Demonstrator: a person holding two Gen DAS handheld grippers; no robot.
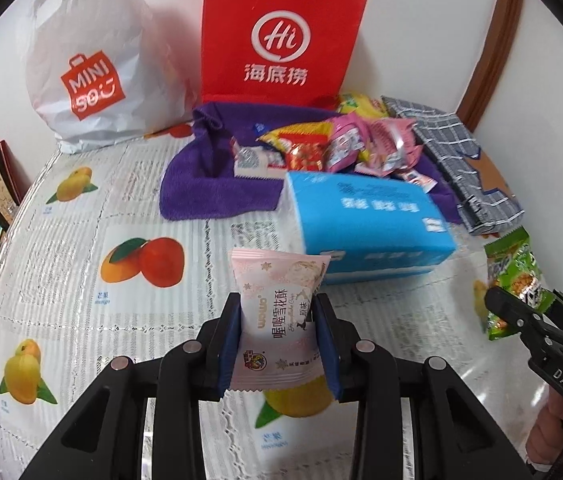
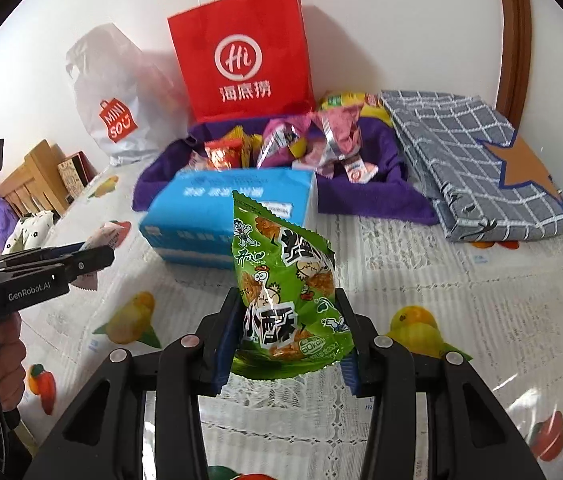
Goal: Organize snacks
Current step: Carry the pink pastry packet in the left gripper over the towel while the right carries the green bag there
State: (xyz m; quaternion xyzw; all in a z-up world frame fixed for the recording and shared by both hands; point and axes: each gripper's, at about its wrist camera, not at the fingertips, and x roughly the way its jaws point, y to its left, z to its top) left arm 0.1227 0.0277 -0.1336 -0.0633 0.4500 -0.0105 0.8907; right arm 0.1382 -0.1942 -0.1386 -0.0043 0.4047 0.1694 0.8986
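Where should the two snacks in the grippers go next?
Probably over to the snack pile on the purple towel. The left gripper is shut on a pink snack packet and the right gripper is shut on a green snack packet, both held off the table. The other snacks already lie together on that towel, behind the blue tissue pack.

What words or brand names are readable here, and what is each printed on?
"MINISO": white plastic bag.
"Hi 海底捞": red paper bag.
"喔喔雪花酥": pink snack packet in the left gripper.
"GenRobot.AI": left gripper's side.
"DAS": right gripper.
"60kcal": green snack packet.
Blue box print: too blurred.
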